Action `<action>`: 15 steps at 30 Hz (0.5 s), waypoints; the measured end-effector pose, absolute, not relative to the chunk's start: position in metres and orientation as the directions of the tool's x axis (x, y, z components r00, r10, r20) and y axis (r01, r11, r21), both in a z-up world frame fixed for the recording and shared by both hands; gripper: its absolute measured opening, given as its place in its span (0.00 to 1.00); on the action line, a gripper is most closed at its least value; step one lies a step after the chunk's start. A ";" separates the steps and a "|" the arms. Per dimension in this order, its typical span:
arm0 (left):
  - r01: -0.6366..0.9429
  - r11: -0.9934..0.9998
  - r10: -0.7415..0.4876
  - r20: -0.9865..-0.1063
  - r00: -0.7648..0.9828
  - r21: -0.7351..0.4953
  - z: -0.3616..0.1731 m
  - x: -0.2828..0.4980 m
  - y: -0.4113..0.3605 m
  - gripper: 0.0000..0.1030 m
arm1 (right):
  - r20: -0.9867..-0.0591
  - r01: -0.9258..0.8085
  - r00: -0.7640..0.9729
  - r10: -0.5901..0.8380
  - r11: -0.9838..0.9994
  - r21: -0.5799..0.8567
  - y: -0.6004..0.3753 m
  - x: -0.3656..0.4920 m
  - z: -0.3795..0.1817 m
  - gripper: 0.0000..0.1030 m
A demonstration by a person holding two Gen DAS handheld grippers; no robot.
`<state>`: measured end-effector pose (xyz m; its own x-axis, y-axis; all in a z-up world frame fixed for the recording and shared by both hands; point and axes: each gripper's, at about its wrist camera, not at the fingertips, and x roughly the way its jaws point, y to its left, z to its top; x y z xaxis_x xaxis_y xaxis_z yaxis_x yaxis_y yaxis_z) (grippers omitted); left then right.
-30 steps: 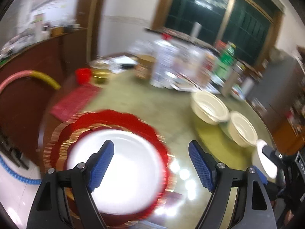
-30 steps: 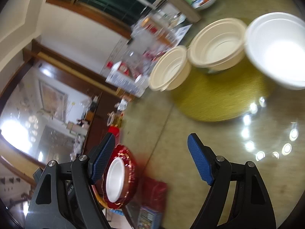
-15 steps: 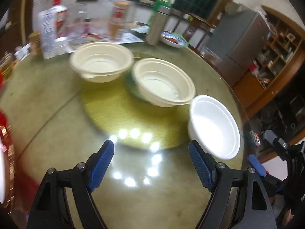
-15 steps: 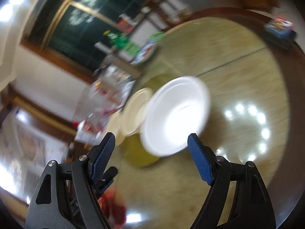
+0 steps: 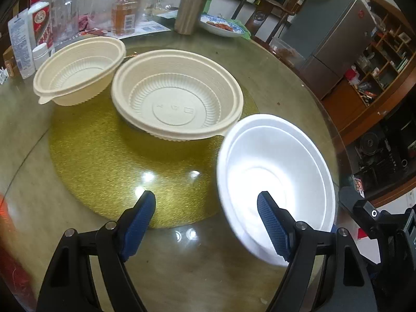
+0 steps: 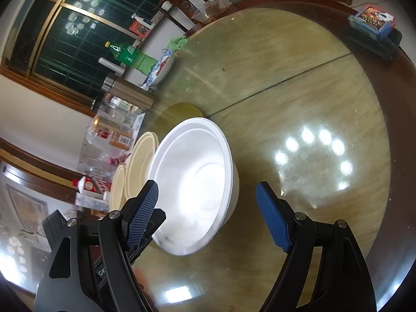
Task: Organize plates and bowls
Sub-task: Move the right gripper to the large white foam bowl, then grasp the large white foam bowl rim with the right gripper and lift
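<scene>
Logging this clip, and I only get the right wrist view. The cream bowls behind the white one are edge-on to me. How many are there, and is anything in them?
Observer: Two. The left wrist view shows the nearer cream bowl and the farther cream bowl, both empty.
Operator: What do they stand on?
Observer: The nearer one sits on a gold mat. The farther one stands at the mat's far edge.
Operator: And the left gripper?
Observer: The left gripper is open and holds nothing. One of its fingers shows in front of the white bowl.
</scene>
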<state>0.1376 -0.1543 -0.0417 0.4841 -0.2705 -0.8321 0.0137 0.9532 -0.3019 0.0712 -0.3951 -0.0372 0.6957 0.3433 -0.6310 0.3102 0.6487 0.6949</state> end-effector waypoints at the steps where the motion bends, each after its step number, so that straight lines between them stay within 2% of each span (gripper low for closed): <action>1: 0.015 0.955 -0.267 -0.834 0.483 -0.297 -0.043 0.137 -0.156 0.78 | -0.637 0.312 0.693 0.338 0.656 0.687 -0.395 0.072 -0.038 0.75; 2: 0.017 0.957 -0.263 -0.837 0.479 -0.291 -0.044 0.136 -0.157 0.78 | -0.647 0.317 0.687 0.329 0.665 0.676 -0.395 0.073 -0.038 0.72; 4: 0.019 0.959 -0.257 -0.842 0.475 -0.282 -0.048 0.136 -0.161 0.77 | -0.658 0.325 0.678 0.328 0.670 0.668 -0.394 0.078 -0.042 0.50; 5: 0.019 0.961 -0.253 -0.844 0.473 -0.277 -0.050 0.138 -0.161 0.77 | -0.667 0.332 0.668 0.329 0.671 0.663 -0.394 0.079 -0.045 0.45; 6: 0.020 0.962 -0.248 -0.845 0.473 -0.272 -0.052 0.138 -0.162 0.77 | -0.675 0.338 0.660 0.330 0.672 0.659 -0.394 0.079 -0.047 0.31; 7: 0.020 0.963 -0.245 -0.846 0.474 -0.267 -0.053 0.138 -0.162 0.66 | -0.683 0.339 0.652 0.330 0.678 0.652 -0.394 0.080 -0.050 0.17; 8: 0.028 0.967 -0.235 -0.850 0.472 -0.252 -0.055 0.139 -0.163 0.47 | -0.696 0.347 0.642 0.322 0.687 0.638 -0.392 0.081 -0.052 0.16; 9: 0.046 0.975 -0.212 -0.849 0.485 -0.217 -0.054 0.138 -0.165 0.38 | -0.700 0.349 0.638 0.320 0.690 0.634 -0.392 0.080 -0.054 0.12; 10: 0.076 0.975 -0.219 -0.851 0.478 -0.208 -0.055 0.137 -0.168 0.23 | -0.694 0.343 0.640 0.330 0.686 0.642 -0.392 0.080 -0.056 0.10; 12: 0.090 0.976 -0.217 -0.853 0.475 -0.199 -0.052 0.134 -0.168 0.16 | -0.682 0.321 0.649 0.339 0.691 0.648 -0.387 0.075 -0.054 0.08; 15: 0.095 0.978 -0.209 -0.843 0.496 -0.186 -0.044 0.124 -0.164 0.15 | -0.682 0.304 0.658 0.319 0.716 0.628 -0.379 0.067 -0.046 0.08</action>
